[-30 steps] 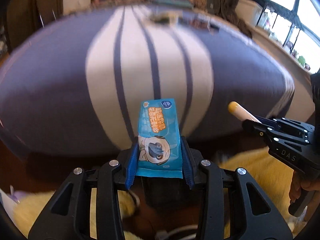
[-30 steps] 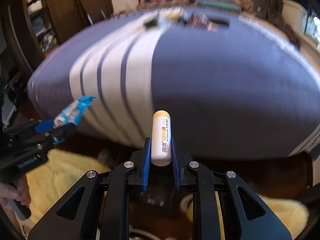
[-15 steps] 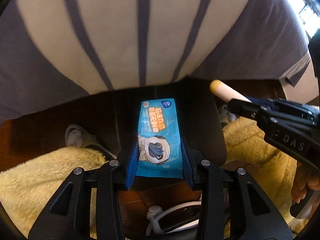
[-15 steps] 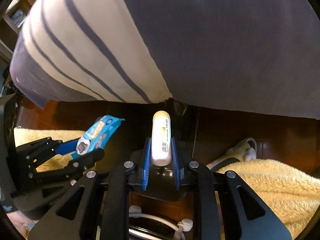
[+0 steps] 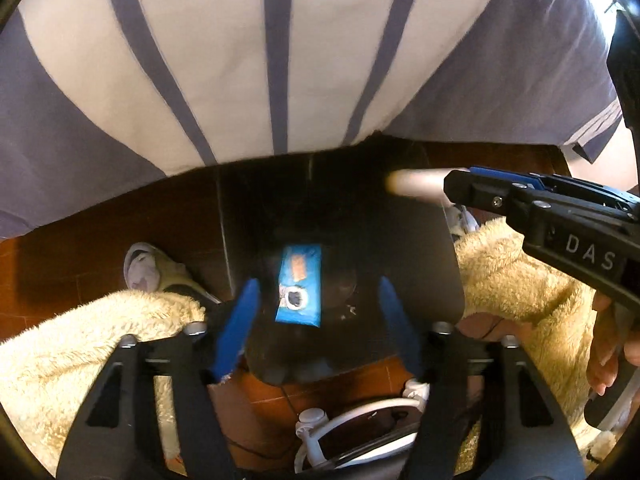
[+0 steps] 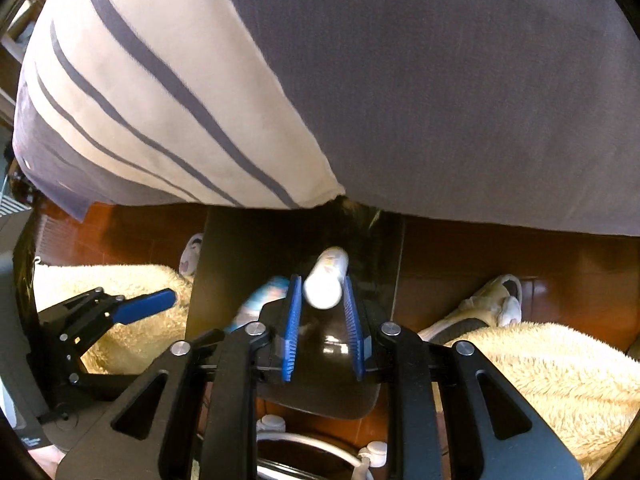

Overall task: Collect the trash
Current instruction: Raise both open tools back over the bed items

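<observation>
My left tongs [image 5: 316,320] hang over the bin [image 5: 440,264], the packet [image 5: 300,286] seemingly inside it; the bed [image 5: 240,60] lies beyond, my right tongs [image 6: 320,312] alongside.

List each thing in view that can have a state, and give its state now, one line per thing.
left hand-held gripper: open, holding nothing.
blue wet-wipe packet: released, in the mouth of the bin, blurred.
right hand-held gripper: jaws beside the tube; grip or release unclear.
white tube: between the right jaws, tilted toward the bin, blurred.
black trash bin: open-topped, on the floor by the bed.

Both wrist views downward, bin [image 5: 256,216] shared
</observation>
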Demonstrator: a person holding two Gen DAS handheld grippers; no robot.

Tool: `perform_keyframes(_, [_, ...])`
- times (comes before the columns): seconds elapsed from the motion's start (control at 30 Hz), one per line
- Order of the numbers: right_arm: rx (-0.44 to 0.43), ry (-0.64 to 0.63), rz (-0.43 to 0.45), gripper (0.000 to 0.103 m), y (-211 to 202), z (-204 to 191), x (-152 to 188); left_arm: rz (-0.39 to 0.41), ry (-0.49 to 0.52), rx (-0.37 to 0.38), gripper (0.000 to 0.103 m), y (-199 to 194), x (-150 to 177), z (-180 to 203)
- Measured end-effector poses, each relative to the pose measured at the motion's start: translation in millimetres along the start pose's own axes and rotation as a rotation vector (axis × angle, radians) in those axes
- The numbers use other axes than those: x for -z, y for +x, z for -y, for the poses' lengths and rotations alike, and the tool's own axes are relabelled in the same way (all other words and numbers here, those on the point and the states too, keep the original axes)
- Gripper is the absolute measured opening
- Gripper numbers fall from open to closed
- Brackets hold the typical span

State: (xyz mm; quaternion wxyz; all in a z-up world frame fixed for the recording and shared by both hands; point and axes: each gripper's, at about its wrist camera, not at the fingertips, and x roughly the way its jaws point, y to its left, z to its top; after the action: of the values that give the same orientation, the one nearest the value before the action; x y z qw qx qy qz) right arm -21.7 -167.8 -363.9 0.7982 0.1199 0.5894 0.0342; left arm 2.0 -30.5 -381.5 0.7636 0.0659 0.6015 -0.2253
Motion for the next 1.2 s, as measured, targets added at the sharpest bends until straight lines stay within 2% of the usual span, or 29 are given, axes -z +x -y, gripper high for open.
perform_keyframes(0.03, [0.004, 0.002, 0.011, 0.040, -3.2, 0.0, -1.4, 0.012, 0.003, -0.011, 0.072, -2.7, -0.9, 0.0])
perform_keyframes(0.1, [0.001, 0.003, 0.027, 0.050, -7.3, -0.6, -3.4, 0.028, 0.011, -0.025, 0.077, -5.0, -1.9, 0.6])
perform_keyframes(0.27, [0.017, 0.008, 0.065, 0.054, -22.6, 0.4, -7.3, 0.064, 0.001, -0.027, 0.091, -23.6, -5.6, 5.5])
perform_keyframes(0.3, [0.028, 0.002, 0.081, 0.059, -28.2, 0.9, -7.7, 0.074, 0.003, -0.029, 0.094, -28.5, -6.2, 6.4])
perform_keyframes(0.47, [0.087, -0.011, 0.175, 0.080, -61.1, 2.4, -11.2, 0.149, 0.020, -0.048, 0.095, -63.5, -12.4, 11.0])
perform_keyframes(0.57, [0.112, -0.021, 0.245, 0.082, -86.4, 3.1, -15.6, 0.216, 0.012, -0.058, 0.095, -91.1, -20.1, 13.3])
perform_keyframes(0.7, [0.125, -0.019, 0.331, 0.087, -124.4, 5.6, -27.5, 0.299, 0.030, -0.110, 0.095, -126.7, -35.7, 11.7])
perform_keyframes(0.8, [0.130, -0.012, 0.383, 0.091, -150.3, 10.7, -39.4, 0.331, 0.038, -0.130, 0.095, -149.6, -48.6, 12.6])
perform_keyframes(1.0, [0.146, -0.019, 0.435, 0.091, -179.8, 19.7, -63.8, 0.421, 0.039, -0.142, 0.095, -184.8, -75.7, 7.9])
perform_keyframes(1.2, [0.179, -0.014, 0.484, 0.091, -194.8, 28.2, -103.8, 0.500, 0.041, -0.166, 0.095, -209.5, -118.2, 2.7])
